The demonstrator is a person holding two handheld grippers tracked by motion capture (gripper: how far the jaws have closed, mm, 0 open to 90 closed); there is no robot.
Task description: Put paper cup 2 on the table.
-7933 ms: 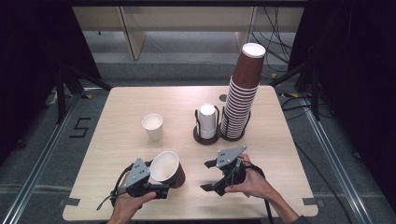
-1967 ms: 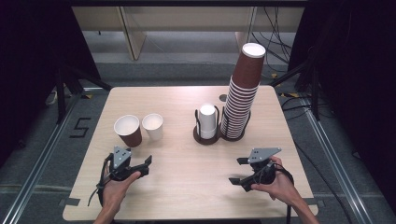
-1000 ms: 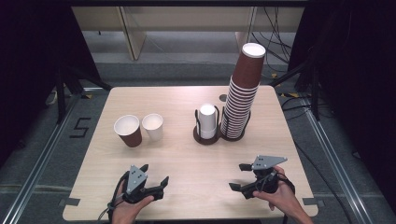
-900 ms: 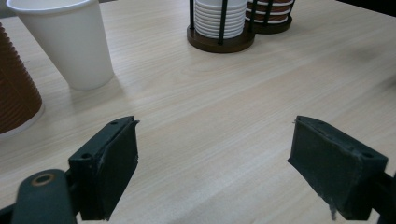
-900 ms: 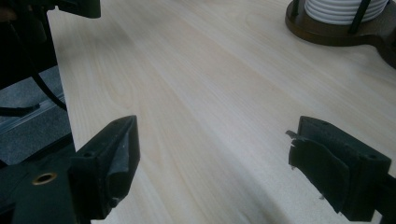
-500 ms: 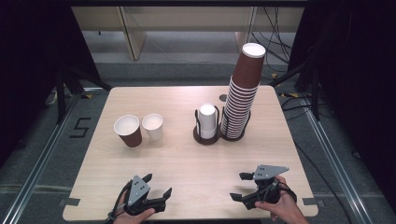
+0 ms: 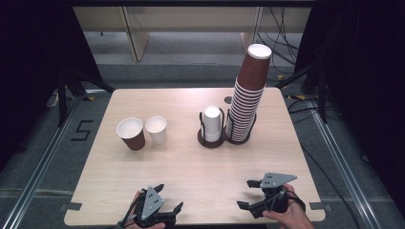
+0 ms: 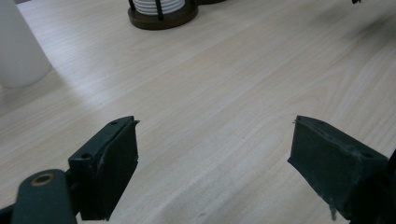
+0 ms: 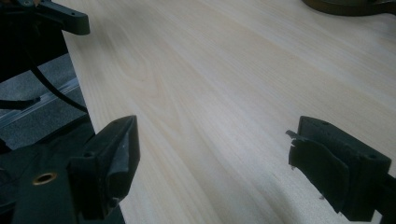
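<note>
A brown paper cup [image 7: 130,133] stands upright on the table's left half, touching or nearly touching a white cup [image 7: 156,130]. At the near left edge my left gripper [image 7: 169,198] lies low over the wood, open, nothing between its jaws [image 8: 215,172]. My right gripper [image 7: 246,194] is at the near right edge, also open and empty [image 9: 212,172]. The white cup [image 8: 18,46] shows far ahead in the left gripper view. In the right gripper view the left gripper [image 9: 46,18] shows at the upper left.
A tall stack of brown cups [image 7: 248,95] and a short stack of white cups [image 7: 211,125] stand in dark round holders [image 7: 210,140] at the back right. Bare wooden tabletop [image 7: 191,167] lies between the cups and the grippers. Dark floor surrounds the table.
Both hands have drawn back toward the near table edge. Several seconds ago the left gripper held the brown cup; it now stands beside the white cup, let go.
</note>
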